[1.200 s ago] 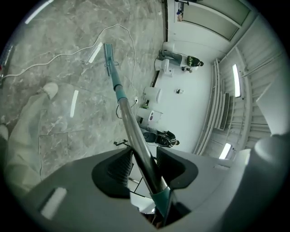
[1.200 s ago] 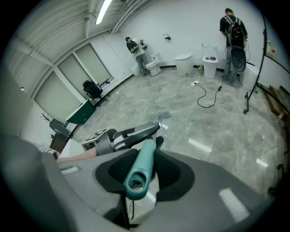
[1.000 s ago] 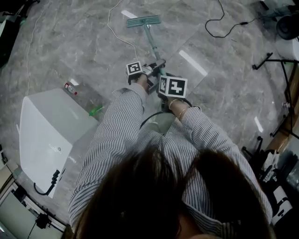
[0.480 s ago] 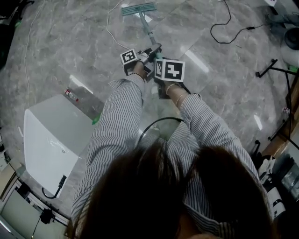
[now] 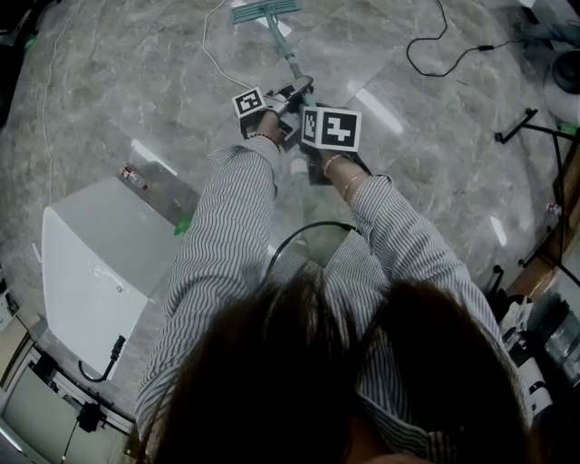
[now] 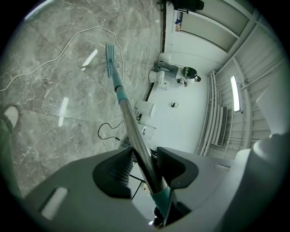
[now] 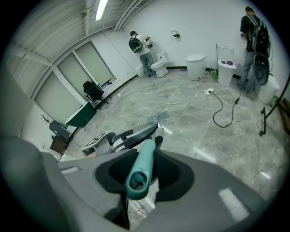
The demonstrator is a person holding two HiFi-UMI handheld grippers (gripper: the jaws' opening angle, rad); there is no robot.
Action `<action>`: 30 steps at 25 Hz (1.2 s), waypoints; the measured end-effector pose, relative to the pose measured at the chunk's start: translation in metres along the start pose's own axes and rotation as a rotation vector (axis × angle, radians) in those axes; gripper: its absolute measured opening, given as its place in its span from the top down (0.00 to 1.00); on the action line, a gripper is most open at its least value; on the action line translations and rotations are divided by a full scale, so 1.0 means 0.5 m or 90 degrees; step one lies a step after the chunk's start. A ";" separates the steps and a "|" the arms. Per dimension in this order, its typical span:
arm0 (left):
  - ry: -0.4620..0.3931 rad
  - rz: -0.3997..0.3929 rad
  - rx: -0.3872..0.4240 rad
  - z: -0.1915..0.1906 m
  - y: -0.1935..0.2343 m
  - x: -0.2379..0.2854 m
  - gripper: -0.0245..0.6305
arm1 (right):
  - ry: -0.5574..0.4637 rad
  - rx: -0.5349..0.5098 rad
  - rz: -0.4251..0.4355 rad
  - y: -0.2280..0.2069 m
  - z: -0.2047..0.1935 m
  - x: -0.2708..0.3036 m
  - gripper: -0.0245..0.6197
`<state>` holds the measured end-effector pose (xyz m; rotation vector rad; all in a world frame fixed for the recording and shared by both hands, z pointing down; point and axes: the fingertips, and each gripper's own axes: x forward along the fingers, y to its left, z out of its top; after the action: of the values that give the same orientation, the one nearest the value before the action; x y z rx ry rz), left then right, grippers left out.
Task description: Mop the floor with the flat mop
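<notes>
Bright, even indoor light. A ceiling strip light [image 7: 100, 8] glows at 11 o'clock in the right gripper view, another strip light [image 6: 234, 93] at 3 o'clock in the left gripper view. The polished floor [image 5: 136, 82] throws back white glare bars [image 5: 379, 111]. Shadows are faint. Both gripper views bulge, with black corners. The flat mop [image 7: 140, 170] handle nearest the lens looks soft.

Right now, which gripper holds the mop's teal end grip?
The right gripper, shut on the teal grip; the left gripper clamps the bare metal shaft nearer the mop head.
</notes>
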<state>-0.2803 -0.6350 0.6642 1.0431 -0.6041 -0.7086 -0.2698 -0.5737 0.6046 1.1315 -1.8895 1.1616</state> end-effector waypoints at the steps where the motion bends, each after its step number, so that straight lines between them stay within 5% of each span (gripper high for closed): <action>1: -0.001 0.001 0.000 -0.007 0.003 -0.001 0.70 | -0.001 0.001 0.000 -0.003 -0.005 -0.005 0.78; 11: 0.036 -0.006 0.017 -0.168 0.076 -0.078 0.70 | -0.028 0.026 -0.010 -0.041 -0.168 -0.103 0.79; 23: 0.074 -0.005 0.026 -0.558 0.284 -0.295 0.70 | -0.044 0.055 -0.027 -0.113 -0.604 -0.324 0.79; 30: 0.118 0.040 0.020 -0.808 0.370 -0.450 0.70 | -0.012 0.062 -0.041 -0.117 -0.846 -0.504 0.79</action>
<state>-0.0811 -0.1786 0.6528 1.0998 -0.4870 -0.5424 -0.0765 -0.1174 0.5851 1.2514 -1.8139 1.2224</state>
